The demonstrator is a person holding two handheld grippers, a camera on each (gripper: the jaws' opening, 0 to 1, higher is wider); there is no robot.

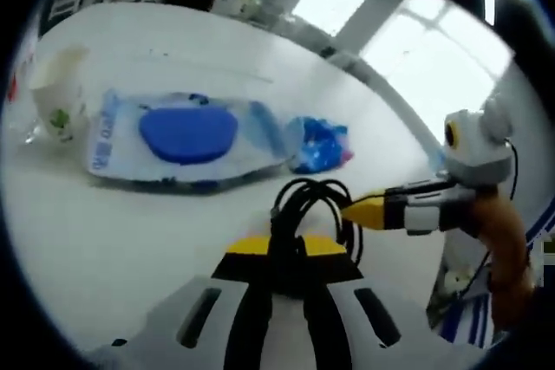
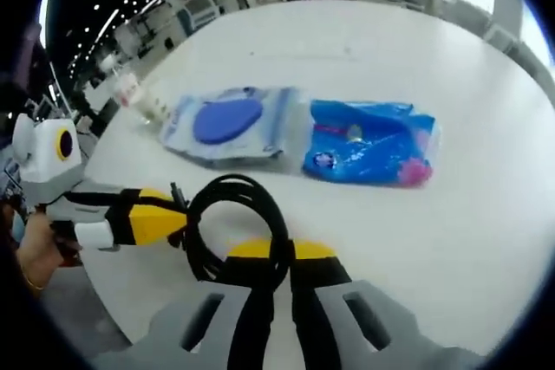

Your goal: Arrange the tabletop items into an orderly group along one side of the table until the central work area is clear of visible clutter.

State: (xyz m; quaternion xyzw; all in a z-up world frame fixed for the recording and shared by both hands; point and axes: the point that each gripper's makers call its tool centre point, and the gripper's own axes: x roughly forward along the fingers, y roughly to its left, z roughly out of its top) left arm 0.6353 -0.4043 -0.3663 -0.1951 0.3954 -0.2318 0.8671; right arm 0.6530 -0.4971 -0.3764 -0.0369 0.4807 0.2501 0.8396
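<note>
Left gripper view: a broad white table [image 1: 173,49] carries the items, with a flat wet-wipes pack with a blue oval lid [image 1: 186,138] as the landmark near its middle. Just beside that pack, on its far end from the camera's left, lies a crumpled bright blue plastic packet [image 1: 319,145]; at the pack's other end stands a white paper cup with a green print [image 1: 59,93], close by it. Nearer the camera than the pack, a coiled black cable [image 1: 299,214] hangs between the two tools. The left gripper [image 1: 286,279], its yellow-tipped jaws drawn nearly together, pinches the coil at its lower part. The right gripper [image 1: 351,211] reaches in from the side, its yellow tip meeting the loop. Right gripper view: the right gripper [image 2: 270,279] has its jaws closed tight on the black cable [image 2: 230,223], while the left gripper [image 2: 178,218] grips the loop's other side, the wipes pack [image 2: 230,123] and blue packet [image 2: 368,153] lying beyond.
</note>
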